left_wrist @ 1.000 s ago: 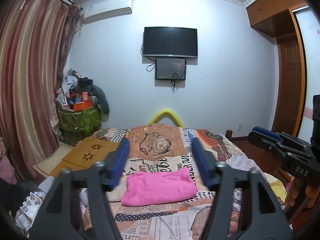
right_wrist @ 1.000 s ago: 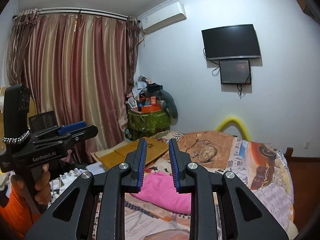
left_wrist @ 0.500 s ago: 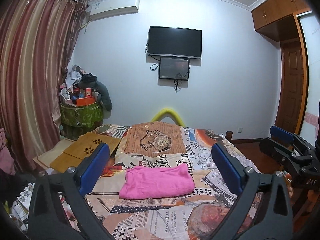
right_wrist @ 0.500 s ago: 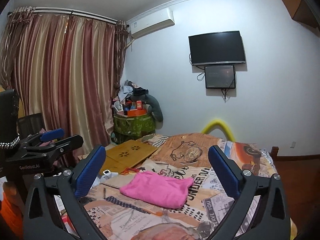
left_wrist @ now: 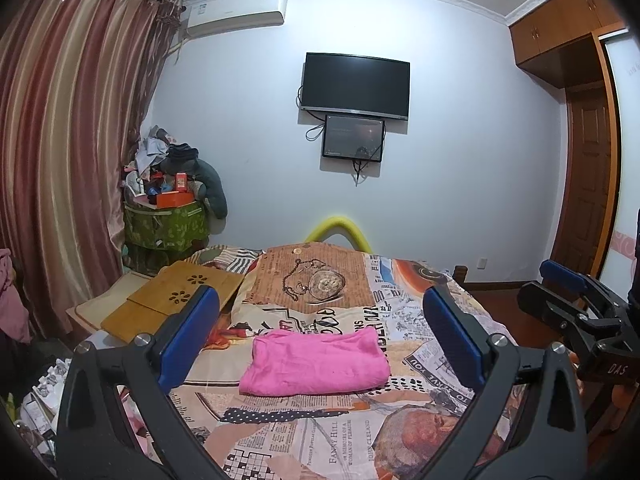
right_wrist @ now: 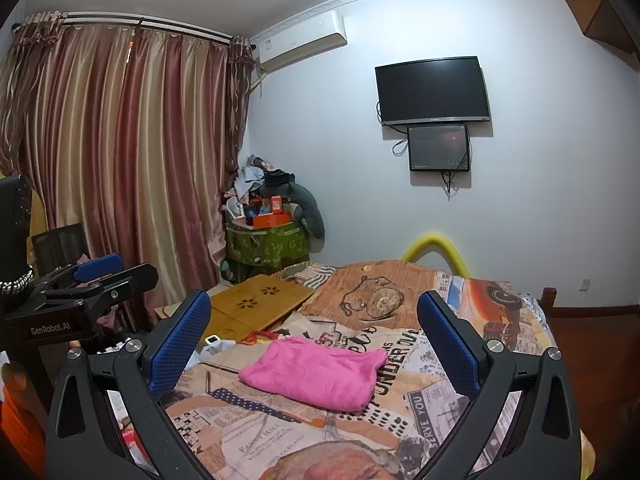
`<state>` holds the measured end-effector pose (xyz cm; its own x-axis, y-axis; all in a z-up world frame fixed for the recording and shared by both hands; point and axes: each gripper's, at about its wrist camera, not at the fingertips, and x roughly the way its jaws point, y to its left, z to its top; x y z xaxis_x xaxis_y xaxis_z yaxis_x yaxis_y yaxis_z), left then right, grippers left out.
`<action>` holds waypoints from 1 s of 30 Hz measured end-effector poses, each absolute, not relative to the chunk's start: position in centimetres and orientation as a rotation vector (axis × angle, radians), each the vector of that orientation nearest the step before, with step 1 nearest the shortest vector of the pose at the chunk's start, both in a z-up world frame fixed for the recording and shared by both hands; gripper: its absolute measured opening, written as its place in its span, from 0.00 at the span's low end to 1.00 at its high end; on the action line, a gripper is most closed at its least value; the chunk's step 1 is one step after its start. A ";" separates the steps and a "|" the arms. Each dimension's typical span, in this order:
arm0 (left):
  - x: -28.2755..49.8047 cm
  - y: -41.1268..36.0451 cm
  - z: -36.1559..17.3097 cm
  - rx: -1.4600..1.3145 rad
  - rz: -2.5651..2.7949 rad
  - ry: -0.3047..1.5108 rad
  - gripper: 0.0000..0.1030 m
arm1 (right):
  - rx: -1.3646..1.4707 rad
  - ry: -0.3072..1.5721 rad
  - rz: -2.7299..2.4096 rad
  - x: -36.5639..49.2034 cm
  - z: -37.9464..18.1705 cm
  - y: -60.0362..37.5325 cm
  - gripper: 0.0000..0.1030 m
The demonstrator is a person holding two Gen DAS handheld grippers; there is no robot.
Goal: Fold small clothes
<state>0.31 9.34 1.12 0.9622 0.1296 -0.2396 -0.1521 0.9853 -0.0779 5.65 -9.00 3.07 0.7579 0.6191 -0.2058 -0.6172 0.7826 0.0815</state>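
Folded pink fleece cloth (left_wrist: 316, 362) lies mid-bed on newspaper-print bedspread (left_wrist: 320, 444). Left gripper (left_wrist: 320, 340) and right gripper (right_wrist: 314, 344) gape wide, empty, held above. Risk: a careless pinch snags bedspread, undoing folds.

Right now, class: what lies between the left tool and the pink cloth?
Only patterned bedspread. In the left wrist view, the open left tool frames the pink cloth, nothing else between.

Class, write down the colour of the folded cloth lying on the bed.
Bright pink. The folded cloth shows best in the left wrist view, lying flat on the bed.
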 end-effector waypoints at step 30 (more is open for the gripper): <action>0.4 8.8 1.2 -0.093 0.137 0.232 1.00 | 0.018 0.234 0.670 5.3 3.2 -9.1 0.99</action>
